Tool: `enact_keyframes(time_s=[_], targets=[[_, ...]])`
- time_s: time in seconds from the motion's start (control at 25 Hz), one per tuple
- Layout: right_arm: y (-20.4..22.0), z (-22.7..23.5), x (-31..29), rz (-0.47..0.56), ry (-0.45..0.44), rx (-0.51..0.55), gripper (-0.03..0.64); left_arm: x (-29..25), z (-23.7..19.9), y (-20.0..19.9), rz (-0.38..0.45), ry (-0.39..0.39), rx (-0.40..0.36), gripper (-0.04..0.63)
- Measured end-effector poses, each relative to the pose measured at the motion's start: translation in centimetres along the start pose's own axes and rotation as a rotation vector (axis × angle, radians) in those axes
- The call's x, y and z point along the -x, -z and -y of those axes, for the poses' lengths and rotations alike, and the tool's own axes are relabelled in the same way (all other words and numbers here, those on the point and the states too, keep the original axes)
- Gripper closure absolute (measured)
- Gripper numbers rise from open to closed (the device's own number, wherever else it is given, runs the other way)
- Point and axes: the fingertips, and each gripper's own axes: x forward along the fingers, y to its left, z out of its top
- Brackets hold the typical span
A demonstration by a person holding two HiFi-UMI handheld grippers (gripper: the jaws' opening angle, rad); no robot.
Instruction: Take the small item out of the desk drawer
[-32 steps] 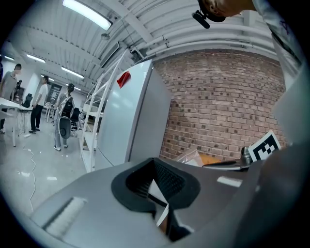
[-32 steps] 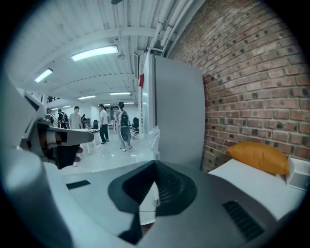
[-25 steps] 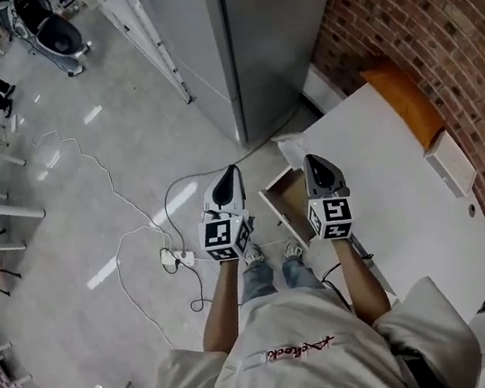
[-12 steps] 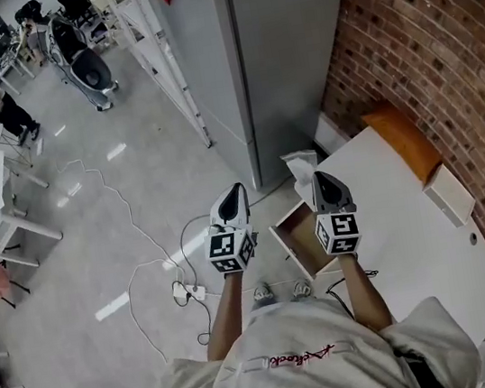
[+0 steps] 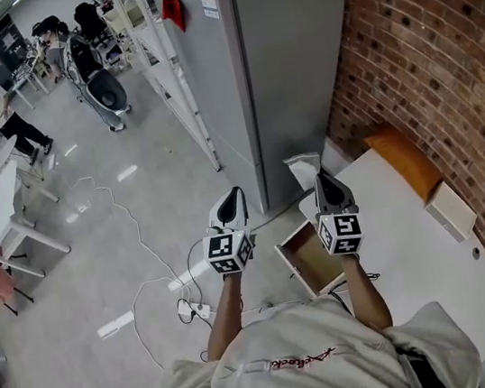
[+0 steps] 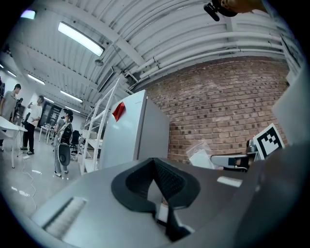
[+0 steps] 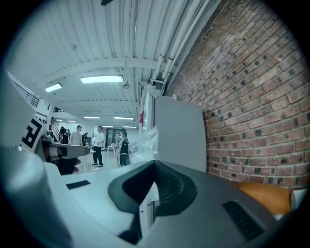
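The brick wall (image 5: 438,48) fills the right of the head view and the grey cabinet (image 5: 295,61) stands at top centre, with the white desk (image 5: 415,243) at lower right. The drawer (image 5: 309,258) juts open from the desk's near edge at lower centre and looks bare inside. Both grippers are held up side by side in mid-frame, above the floor and the drawer. The left gripper (image 5: 236,195) has its jaws pressed together on nothing. The right gripper (image 5: 319,176) is clenched on the lower edge of the clear bag (image 5: 302,166), which stands up past its tips just in front of the cabinet, so the item is out of the drawer and in the air. The main risk, as I judge it, is the grip. The film is thin and slick, only its edge seems pinched, and whatever is inside I cannot make out. A quick swing or a slight easing of the jaws could let it slide free and fall to the floor or back into the drawer. The empty left gripper is apart from it and could not catch it in time. The open drawer sits right by the person's legs and could be knocked. The cable (image 5: 142,250) on the floor at lower left could snag a foot on a step back.
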Motion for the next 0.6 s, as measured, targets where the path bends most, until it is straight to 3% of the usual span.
enact_keyframes(time_s=[0.6], targets=[[-1.7, 1.5, -1.0, 0.034, 0.033, -0.002, 0.606, -1.9, -0.3, -2.2, 0.023, 0.018, -0.043, 0.586]])
